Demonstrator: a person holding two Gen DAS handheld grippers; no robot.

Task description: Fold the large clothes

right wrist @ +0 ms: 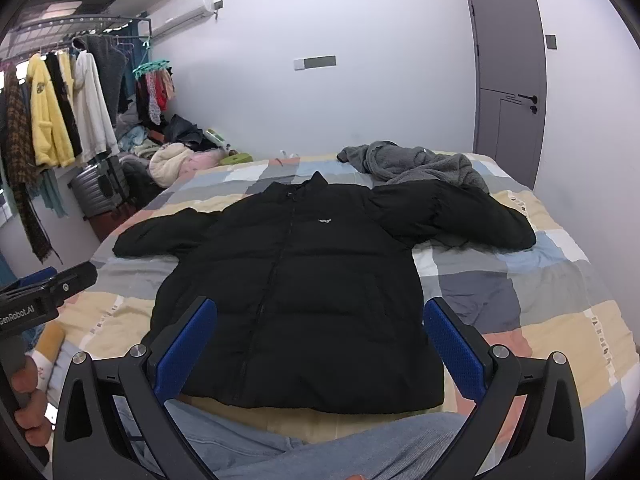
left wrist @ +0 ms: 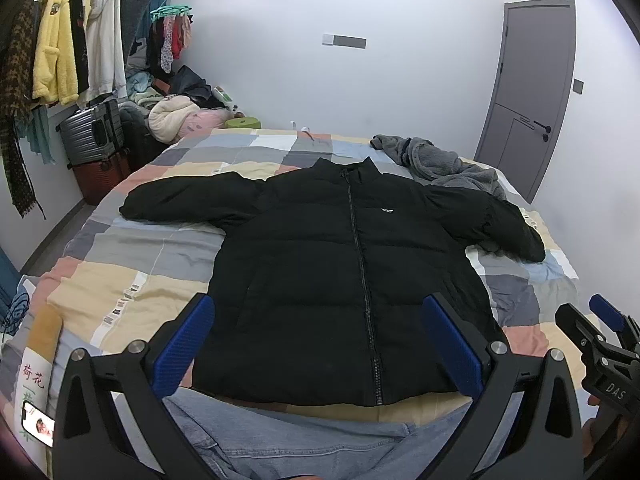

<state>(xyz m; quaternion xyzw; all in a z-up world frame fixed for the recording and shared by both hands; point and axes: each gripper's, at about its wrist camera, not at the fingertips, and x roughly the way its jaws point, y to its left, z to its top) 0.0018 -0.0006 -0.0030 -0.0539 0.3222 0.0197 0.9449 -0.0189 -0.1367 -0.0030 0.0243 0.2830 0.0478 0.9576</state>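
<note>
Jacket: a big black puffy jacket [left wrist: 320,280] lies flat on the bed [left wrist: 132,280], front side up, zipped shut.
Sleeves: both are spread out to the sides. The collar points to the far wall.
Jacket bottom edge: it is the part nearest the cameras, just past the blue jeans [left wrist: 300,440] of the person's legs.
Left gripper: the left gripper [left wrist: 320,344] is in the air over the bottom part of the jacket. Its blue fingers [left wrist: 188,348] are wide apart and hold nothing.
Right gripper: the right gripper [right wrist: 320,344] is also over the bottom part of the jacket. Its blue fingers [right wrist: 456,344] are spread wide, with nothing in them.
Touching: the grippers look a bit above the jacket, but I cannot be sure from these views.
Bed cover: a check pattern of yellow, grey, blue and pink squares.
Grey fleece: a fluffy grey fleece [right wrist: 420,164] lies in a heap on the far side of the bed. The jacket's sleeve on that side lies against it.
Clothes rack: a clothes rack [left wrist: 68,40] full of hanging clothes stands beside the bed.
Door: a grey door [right wrist: 508,68] is shut in the far wall.
Phone: a phone [left wrist: 38,428] lies near the bed's near corner.
</note>
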